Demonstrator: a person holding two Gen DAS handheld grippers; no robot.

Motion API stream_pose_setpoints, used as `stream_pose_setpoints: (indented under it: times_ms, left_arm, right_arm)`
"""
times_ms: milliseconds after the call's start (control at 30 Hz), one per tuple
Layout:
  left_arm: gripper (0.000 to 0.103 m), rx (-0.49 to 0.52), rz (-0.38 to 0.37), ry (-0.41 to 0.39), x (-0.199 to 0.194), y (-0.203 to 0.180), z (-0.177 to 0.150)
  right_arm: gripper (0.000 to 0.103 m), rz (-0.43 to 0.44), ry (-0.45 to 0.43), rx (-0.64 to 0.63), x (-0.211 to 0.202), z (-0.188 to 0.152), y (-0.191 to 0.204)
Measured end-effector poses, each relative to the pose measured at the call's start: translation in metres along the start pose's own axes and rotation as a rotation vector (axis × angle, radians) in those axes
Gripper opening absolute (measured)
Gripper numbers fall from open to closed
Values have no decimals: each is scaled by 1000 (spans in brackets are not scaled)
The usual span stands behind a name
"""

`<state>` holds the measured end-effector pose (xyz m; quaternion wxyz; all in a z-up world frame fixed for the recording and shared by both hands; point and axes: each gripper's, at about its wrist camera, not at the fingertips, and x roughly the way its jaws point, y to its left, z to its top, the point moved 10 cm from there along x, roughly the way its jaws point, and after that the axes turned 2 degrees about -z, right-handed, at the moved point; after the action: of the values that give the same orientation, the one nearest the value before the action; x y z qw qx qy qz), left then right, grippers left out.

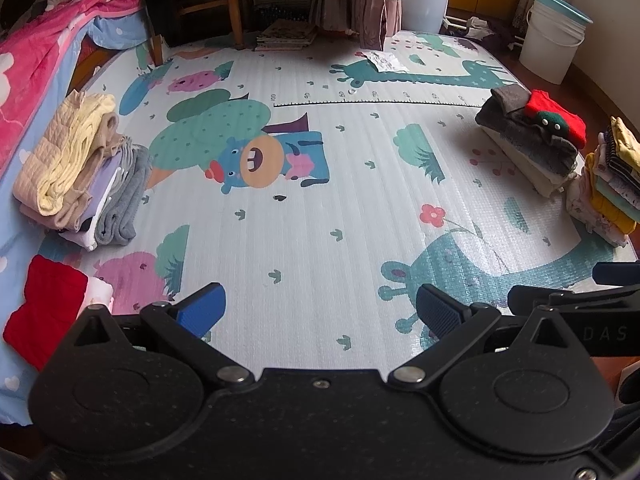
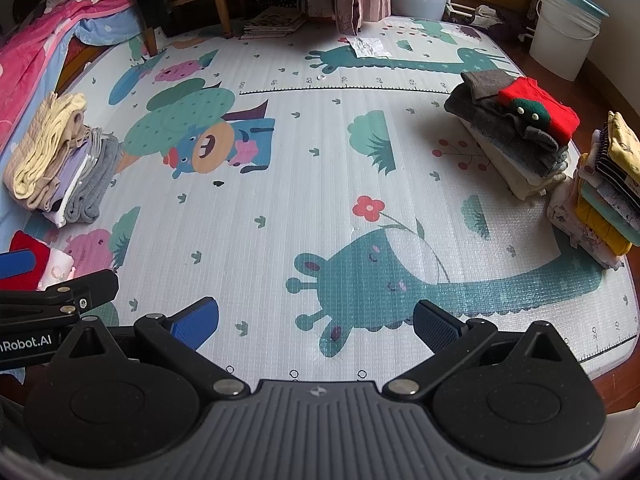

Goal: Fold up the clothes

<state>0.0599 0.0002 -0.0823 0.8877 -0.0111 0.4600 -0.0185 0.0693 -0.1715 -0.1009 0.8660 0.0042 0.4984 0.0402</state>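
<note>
Left wrist view: the left gripper [image 1: 320, 312] hangs over a cartoon-printed play mat [image 1: 320, 220], tilted down toward it, its blue-padded jaws spread wide with nothing between them but bare mat. Off to its left, against the edge of a bed [image 1: 24, 184], stands a pile of folded clothes [image 1: 80, 172] in cream, beige, lilac and grey. Nearer, just left of the left jaw, a red garment [image 1: 44, 312] lies partly over something pale pink. Far ahead and to the right sits a second stack [image 1: 532, 136] of grey and cream pieces topped by a red item with a green patch. Further right, at the mat's edge, is a third stack [image 1: 612, 184] of yellow, striped and patterned pieces. Beyond the mat stand a wooden chair [image 1: 200, 4], two white buckets [image 1: 556, 40] and a crumpled paper [image 1: 384, 60].

In the right wrist view the right gripper [image 2: 316, 320] likewise points down at the mat, jaws fully apart and empty, over a printed green long-necked animal [image 2: 368, 276]. Part of the left gripper's black body shows at its left. The grey-and-red stack [image 2: 516, 132] lies ahead to its right, the cream pile [image 2: 60, 160] far to its left.
</note>
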Motion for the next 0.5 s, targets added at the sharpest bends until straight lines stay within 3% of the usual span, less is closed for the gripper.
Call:
stream_pose_setpoints:
  times_ms: [500]
  left_arm:
    - [102, 23, 23, -4, 3, -2, -2]
  right_arm:
    - [103, -1, 1, -3, -1, -2, 2]
